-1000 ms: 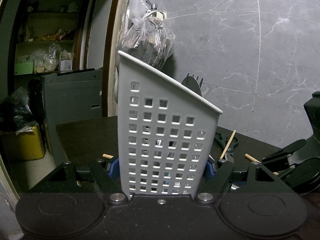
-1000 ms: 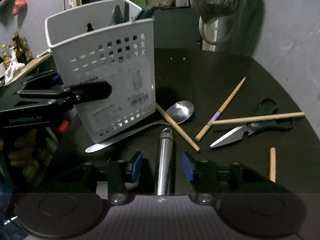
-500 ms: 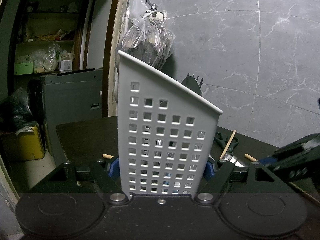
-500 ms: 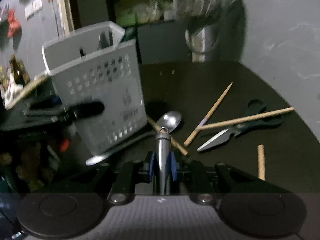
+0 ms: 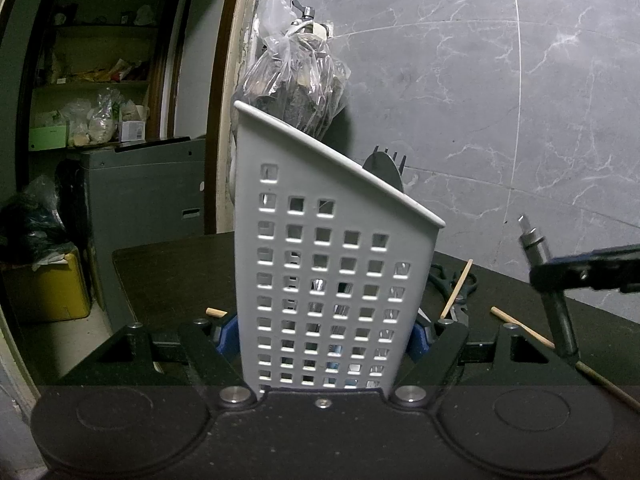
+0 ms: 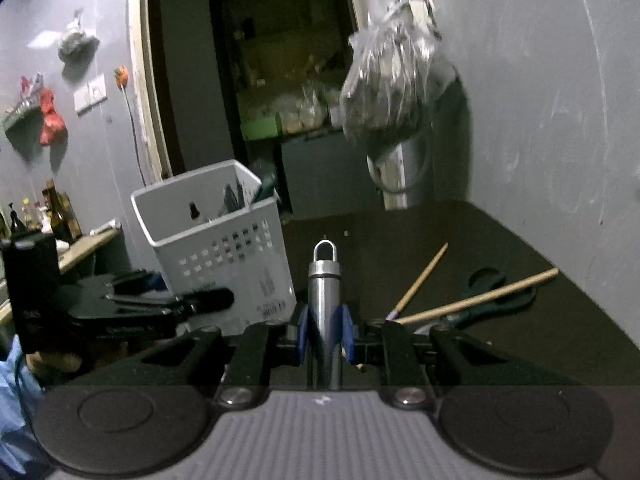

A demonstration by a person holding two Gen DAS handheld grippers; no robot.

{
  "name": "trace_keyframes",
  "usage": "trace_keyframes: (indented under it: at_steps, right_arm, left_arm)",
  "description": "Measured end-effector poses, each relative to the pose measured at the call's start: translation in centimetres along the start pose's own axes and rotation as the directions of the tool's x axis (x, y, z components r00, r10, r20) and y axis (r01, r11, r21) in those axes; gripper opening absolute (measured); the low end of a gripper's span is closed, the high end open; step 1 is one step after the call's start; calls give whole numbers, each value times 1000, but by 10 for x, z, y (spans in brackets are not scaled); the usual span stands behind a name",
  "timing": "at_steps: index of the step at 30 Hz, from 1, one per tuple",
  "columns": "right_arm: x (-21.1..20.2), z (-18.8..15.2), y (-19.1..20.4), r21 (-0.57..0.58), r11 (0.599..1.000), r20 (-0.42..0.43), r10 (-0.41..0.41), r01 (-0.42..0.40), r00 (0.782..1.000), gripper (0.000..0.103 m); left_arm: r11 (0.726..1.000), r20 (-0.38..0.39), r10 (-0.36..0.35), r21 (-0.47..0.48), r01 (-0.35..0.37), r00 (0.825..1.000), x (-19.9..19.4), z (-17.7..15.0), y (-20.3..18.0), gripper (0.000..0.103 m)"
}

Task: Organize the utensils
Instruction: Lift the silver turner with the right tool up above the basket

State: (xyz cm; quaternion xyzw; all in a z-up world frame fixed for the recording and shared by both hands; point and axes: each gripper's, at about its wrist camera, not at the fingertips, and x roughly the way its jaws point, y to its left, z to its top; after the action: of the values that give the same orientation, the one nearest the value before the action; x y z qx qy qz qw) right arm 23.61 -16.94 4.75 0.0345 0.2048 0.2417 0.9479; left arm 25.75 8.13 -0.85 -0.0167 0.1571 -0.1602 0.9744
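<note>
The left gripper [image 5: 326,336] is clamped on the white basket [image 5: 332,280], its blue pads pressed to both side walls low down, and the basket leans with its rim sloping down toward 3 o'clock in the left wrist view. A fork [image 5: 390,160] and other handles already stand inside. The right gripper [image 6: 325,334] is pinched on a steel handle [image 6: 325,300] with a hanging loop at its tip, carried clear of the counter [image 6: 540,344]; the loop end points toward 12 o'clock in the right wrist view, with the basket off at 10 o'clock.

The main risk, as I judge it, is the handle slipping. It is smooth round metal, held between two narrow pads, and what hangs from its far end is out of sight behind the gripper, so an unseen heavy end could twist it in the grip.

Next is the drop itself. The basket mouth is partly filled at its far side, so the tool could catch on the rim or on the standing pieces and tip out.

The basket is held low and tilted, so a knock at the rim could lever it in the left gripper's grip.

Chopsticks [image 6: 476,300] and scissors [image 6: 492,292] lie at 3 o'clock, well apart from the path.
</note>
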Motion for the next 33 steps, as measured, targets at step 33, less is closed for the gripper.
trace_keyframes:
  at_steps: [33]
  right_arm:
    - [-28, 6, 7, -62, 998, 166, -21, 31, 986, 20]
  left_arm:
    - [1000, -1, 0, 1, 0, 1000, 0, 0, 0, 77]
